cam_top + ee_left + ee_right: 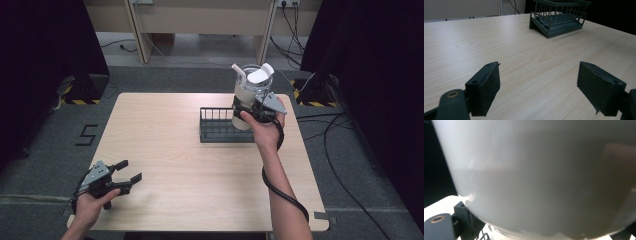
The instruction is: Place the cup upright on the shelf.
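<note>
Two tools are in play. The right tool (255,107) pinches a white lidded cup (248,95) low on its body, held in the air over the right end of the dark wire rack (220,125). Gripped that low, the top-heavy cup could tilt or slip and knock the rack's rim. The left tool (125,172) rests spread and empty on the counter (190,170), well apart.

A lab recording bay: black curtains (40,55), floor cables (345,185) (hazard-taped stands), lone wooden table (165,165).
</note>
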